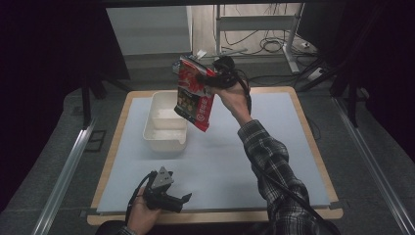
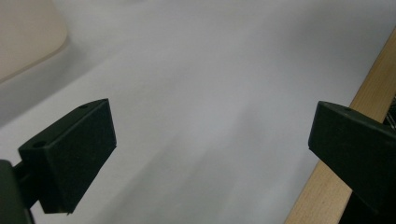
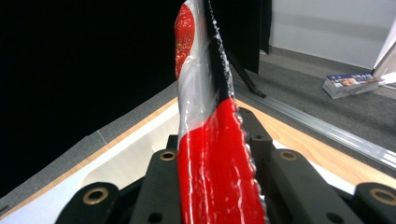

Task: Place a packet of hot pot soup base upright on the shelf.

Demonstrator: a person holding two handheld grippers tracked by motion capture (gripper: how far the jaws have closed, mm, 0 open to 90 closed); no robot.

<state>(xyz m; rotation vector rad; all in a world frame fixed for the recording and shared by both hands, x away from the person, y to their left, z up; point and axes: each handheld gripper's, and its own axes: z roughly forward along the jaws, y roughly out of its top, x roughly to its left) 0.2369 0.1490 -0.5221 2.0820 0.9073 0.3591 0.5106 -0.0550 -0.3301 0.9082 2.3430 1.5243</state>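
— What's on the tabletop [image 1: 254,161]?

— A cream tub [image 1: 165,122] at its far left. I hold the red snack bag [image 1: 195,93] in the air just above the tub's right rim, long axis hanging tilted, bottom corner lowest.

— The grip?

— My right tongs [image 1: 208,78] are clamped tight on the bag's upper edge; the right gripper view shows the crimped seam [image 3: 219,154] pinched between them. My left tongs [image 1: 185,198] rest spread wide with nothing in them at the near edge; their view shows bare mat [image 2: 210,93].

High view above the table [image 1: 254,161], both gripper views close, sharing the cream tub [image 1: 164,122]
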